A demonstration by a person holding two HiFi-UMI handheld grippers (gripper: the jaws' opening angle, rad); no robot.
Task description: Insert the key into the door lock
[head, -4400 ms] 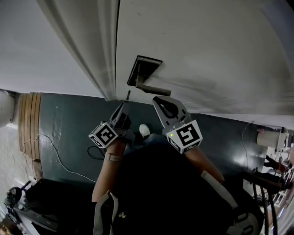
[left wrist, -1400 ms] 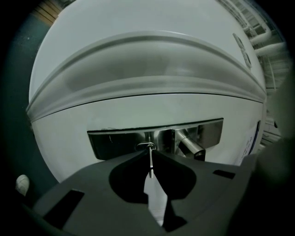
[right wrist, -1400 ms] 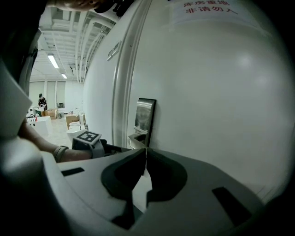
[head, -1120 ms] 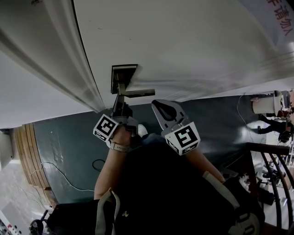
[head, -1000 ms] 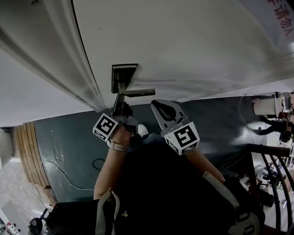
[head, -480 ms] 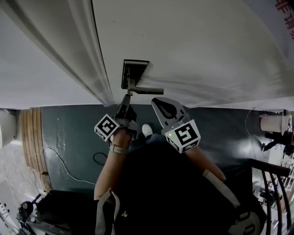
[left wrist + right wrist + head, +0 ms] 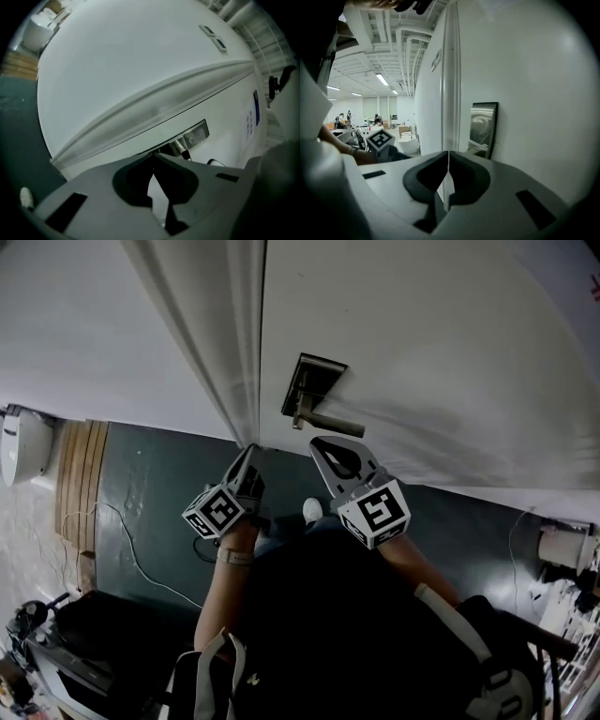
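A dark metal lock plate (image 7: 315, 387) with a lever handle (image 7: 333, 424) sits on the white door (image 7: 422, 343). My left gripper (image 7: 249, 454) hangs below and left of the plate, near the door's bottom edge and clear of it. Its jaws are shut in the left gripper view (image 7: 152, 157), and I make out no key between or beyond them. The plate (image 7: 197, 133) and the handle's neck (image 7: 178, 147) lie past the tips. My right gripper (image 7: 323, 442) is just under the handle, shut with nothing held (image 7: 448, 153). The plate (image 7: 483, 125) stands right ahead of it.
The white door frame moulding (image 7: 239, 343) runs left of the door. Below is dark green floor (image 7: 150, 493) with a thin cable (image 7: 122, 540), a wooden strip (image 7: 80, 474) and a black bag (image 7: 103, 643). The left gripper's marker cube (image 7: 380, 140) shows at the left.
A second ago the left gripper's tip was up at the lock plate; it has since drawn back down and to the left. The right gripper has stayed under the handle. The head view has swung.
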